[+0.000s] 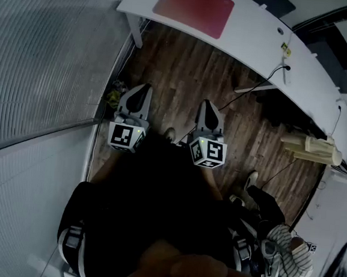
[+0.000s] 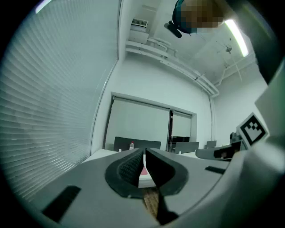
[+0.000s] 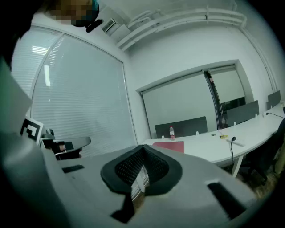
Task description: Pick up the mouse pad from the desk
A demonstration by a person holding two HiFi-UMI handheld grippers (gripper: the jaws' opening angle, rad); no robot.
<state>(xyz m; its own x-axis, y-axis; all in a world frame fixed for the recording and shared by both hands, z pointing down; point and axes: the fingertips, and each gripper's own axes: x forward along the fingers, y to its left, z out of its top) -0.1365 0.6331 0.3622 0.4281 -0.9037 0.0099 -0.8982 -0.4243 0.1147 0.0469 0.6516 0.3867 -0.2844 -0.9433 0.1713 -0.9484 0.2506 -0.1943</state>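
- Mouse pad (image 1: 194, 9), 12 o'clock in head view: plain deep red.
- Worktop (image 1: 257, 40) under it: white, no pattern.
- Floor (image 1: 179, 75): dark brown wood planks, grain showing.
- Blinds (image 1: 42, 51), 9 to 10 o'clock: pale grey, fine horizontal slats.
- Left gripper (image 1: 143, 89) and right gripper (image 1: 208, 104): light grey shells. Each cube carries black-on-white square markers. Jaws are lined black with a fine mesh texture.
- Cable (image 1: 253, 89): black.
- Sleeve (image 1: 289, 255), 4 o'clock: white with thin dark stripes.
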